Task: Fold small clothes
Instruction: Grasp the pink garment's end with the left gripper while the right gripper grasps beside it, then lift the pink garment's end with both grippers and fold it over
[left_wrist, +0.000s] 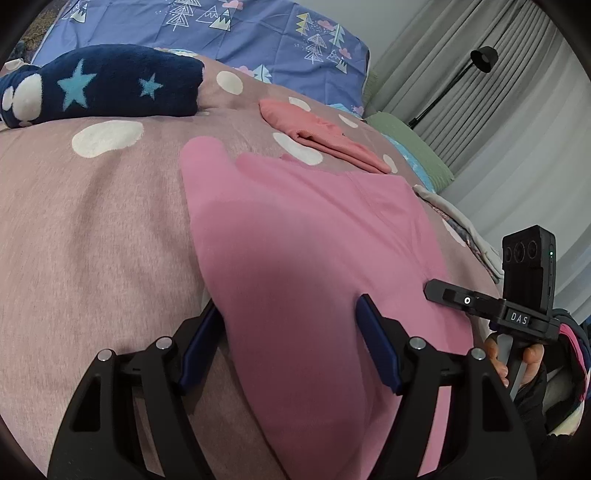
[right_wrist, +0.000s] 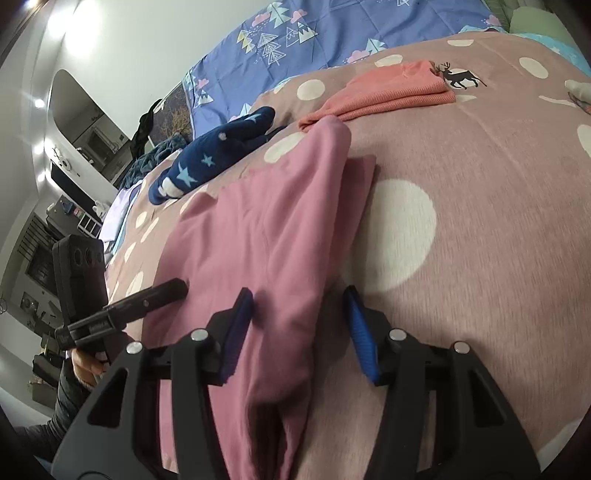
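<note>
A pink garment (left_wrist: 306, 236) lies spread on the dotted pink bedspread (left_wrist: 92, 229). My left gripper (left_wrist: 288, 314) is open, its jaws straddling the garment's near left edge. My right gripper (right_wrist: 299, 299) is open too, its jaws astride a raised fold along the garment's (right_wrist: 266, 229) right edge. The right gripper also shows in the left wrist view (left_wrist: 436, 290) at the garment's right side, and the left gripper shows in the right wrist view (right_wrist: 177, 288) at its left side.
A folded salmon garment (left_wrist: 317, 129) (right_wrist: 391, 92) lies just beyond the pink one. A navy star-print plush item (left_wrist: 99, 85) (right_wrist: 210, 158) sits further back. A blue patterned pillow (left_wrist: 229, 33), green cushion (left_wrist: 410, 147), curtains and floor lamp (left_wrist: 484, 59) lie beyond.
</note>
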